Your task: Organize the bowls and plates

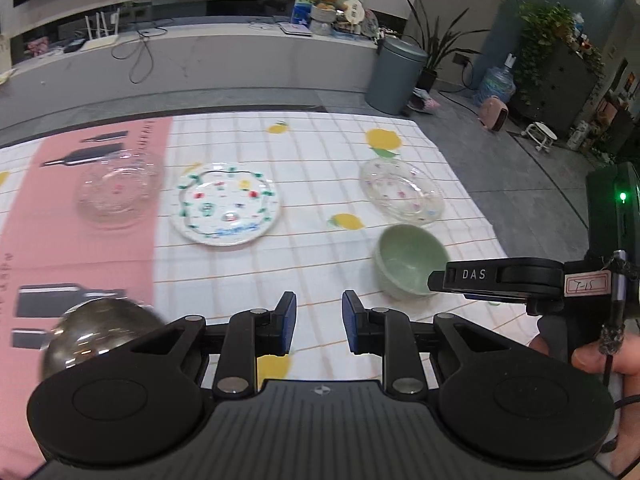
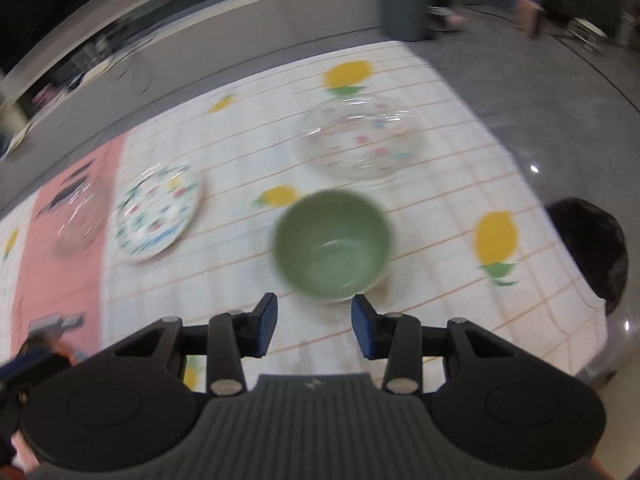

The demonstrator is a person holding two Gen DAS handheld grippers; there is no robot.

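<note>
From my remote station I see the lemon-print tablecloth (image 1: 320,152) covering the table, with a pink mat (image 1: 80,248) over its left part. On the cloth, in descending size: the white plate with coloured dots (image 1: 226,204), left of centre; a clear glass plate (image 1: 402,192) toward the far right; a clear glass bowl (image 1: 118,188) on the pink mat; the pale green bowl (image 2: 334,246), upright just in front of the glass plate; and a steel bowl (image 1: 100,332) (partly hidden) at near left. My left gripper (image 1: 319,322) stands open over bare cloth, empty. My right gripper (image 2: 314,328) is likewise open, empty, just short of the green bowl.
</note>
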